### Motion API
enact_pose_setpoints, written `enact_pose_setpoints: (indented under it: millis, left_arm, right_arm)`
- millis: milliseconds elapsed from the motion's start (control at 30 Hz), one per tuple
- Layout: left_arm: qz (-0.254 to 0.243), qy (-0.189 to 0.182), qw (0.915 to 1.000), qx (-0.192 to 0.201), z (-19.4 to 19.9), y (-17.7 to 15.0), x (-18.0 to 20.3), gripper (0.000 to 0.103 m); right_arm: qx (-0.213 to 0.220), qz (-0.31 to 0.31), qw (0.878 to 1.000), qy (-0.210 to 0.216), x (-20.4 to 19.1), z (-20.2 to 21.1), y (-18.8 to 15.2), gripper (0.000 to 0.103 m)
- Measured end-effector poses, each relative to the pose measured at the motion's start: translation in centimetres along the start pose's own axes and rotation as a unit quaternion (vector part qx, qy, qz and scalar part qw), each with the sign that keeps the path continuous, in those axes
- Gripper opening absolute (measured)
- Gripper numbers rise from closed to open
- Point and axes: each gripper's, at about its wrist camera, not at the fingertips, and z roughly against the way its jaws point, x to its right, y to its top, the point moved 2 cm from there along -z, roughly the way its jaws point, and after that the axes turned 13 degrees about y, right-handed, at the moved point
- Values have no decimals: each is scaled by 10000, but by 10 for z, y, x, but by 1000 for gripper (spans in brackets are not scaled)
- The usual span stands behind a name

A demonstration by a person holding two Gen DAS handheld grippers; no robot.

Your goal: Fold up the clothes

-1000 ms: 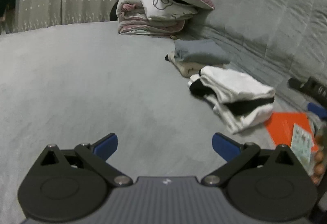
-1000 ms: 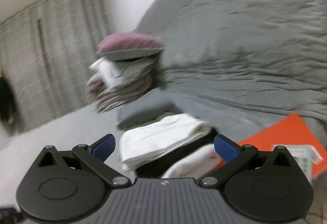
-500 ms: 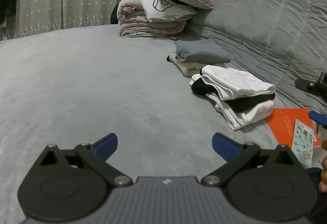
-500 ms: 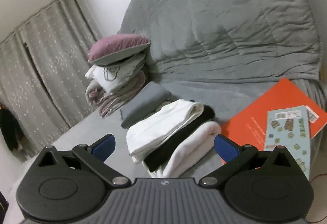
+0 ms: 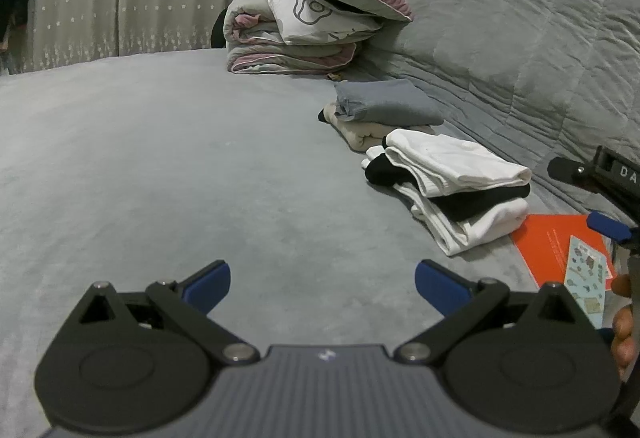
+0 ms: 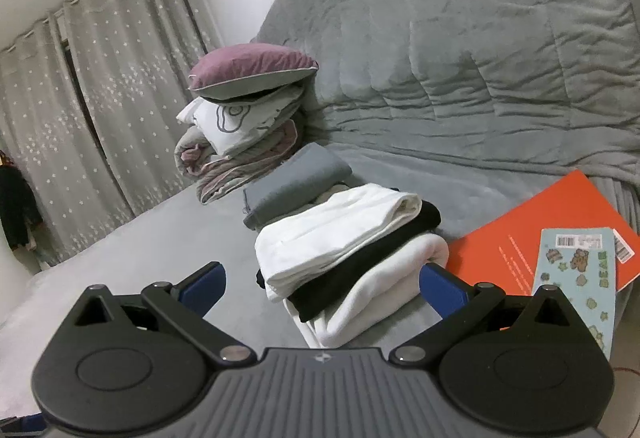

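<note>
While both tools gape empty, folded stack (image 6: 352, 262) on bed (image 5: 168, 166)

- Left gripper (image 5: 322, 280) — black linkage arms with two round black discs, silver screw heads at the pivots, blue pads on its fingers (image 5: 208, 280).
- Its body is ribbed grey with a small white logo.
- Right gripper (image 6: 322, 282) is the same build — black arms, blue finger pads, grey ribbed housing.
- From the left view, white letters show on its black side.
</note>
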Motion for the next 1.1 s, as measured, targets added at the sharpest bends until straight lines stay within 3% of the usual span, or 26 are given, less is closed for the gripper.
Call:
enact_pose_setpoints:
  millis: [1100]
  left_arm:
    - [-149,69,9999,15,0,-2,4,103]
  right_arm:
    - [-14,-6,10000,96,-5,3,-4,103]
